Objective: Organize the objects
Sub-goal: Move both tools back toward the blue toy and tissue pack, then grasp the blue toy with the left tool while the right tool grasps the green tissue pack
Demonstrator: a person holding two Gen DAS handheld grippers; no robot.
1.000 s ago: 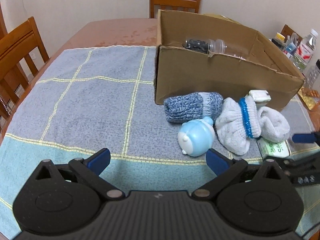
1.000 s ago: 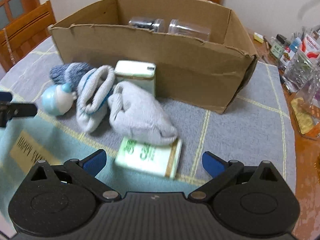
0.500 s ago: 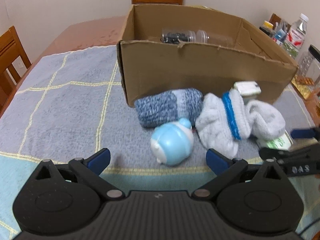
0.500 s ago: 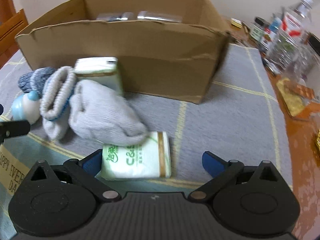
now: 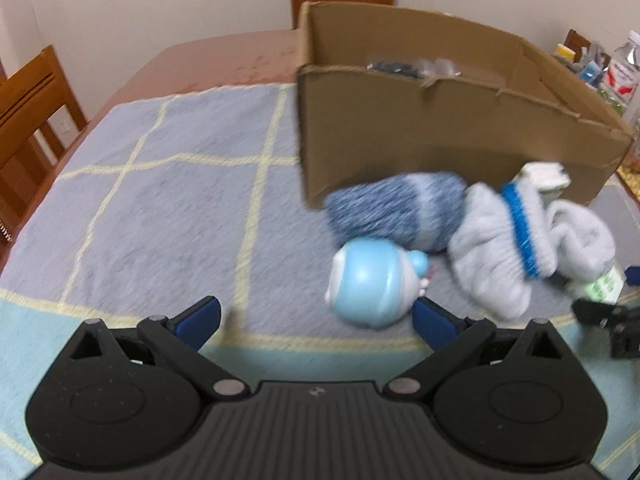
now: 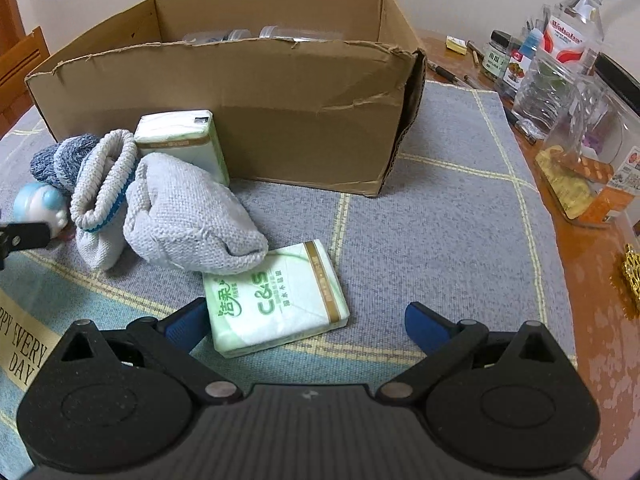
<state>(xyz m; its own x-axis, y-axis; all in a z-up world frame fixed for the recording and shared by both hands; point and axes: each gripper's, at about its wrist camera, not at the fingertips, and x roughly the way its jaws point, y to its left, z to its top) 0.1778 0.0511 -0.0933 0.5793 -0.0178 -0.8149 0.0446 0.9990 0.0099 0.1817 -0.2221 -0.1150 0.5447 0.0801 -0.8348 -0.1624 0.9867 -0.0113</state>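
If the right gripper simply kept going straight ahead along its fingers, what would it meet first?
Most likely the flat green tissue pack, lying just ahead between the open right gripper fingers, nearer its left finger.

A cardboard box point(image 6: 224, 92) stood at the back of my cloth point(image 6: 440, 216), jars point(image 6: 256, 34) inside it. Before the box lay rolled socks point(image 6: 188, 216), a toy point(image 5: 370, 282) to their left, one tissue pack point(image 6: 276, 296) in front and another point(image 6: 178, 136) behind them. Bottles point(image 6: 560, 52) stood to the right.
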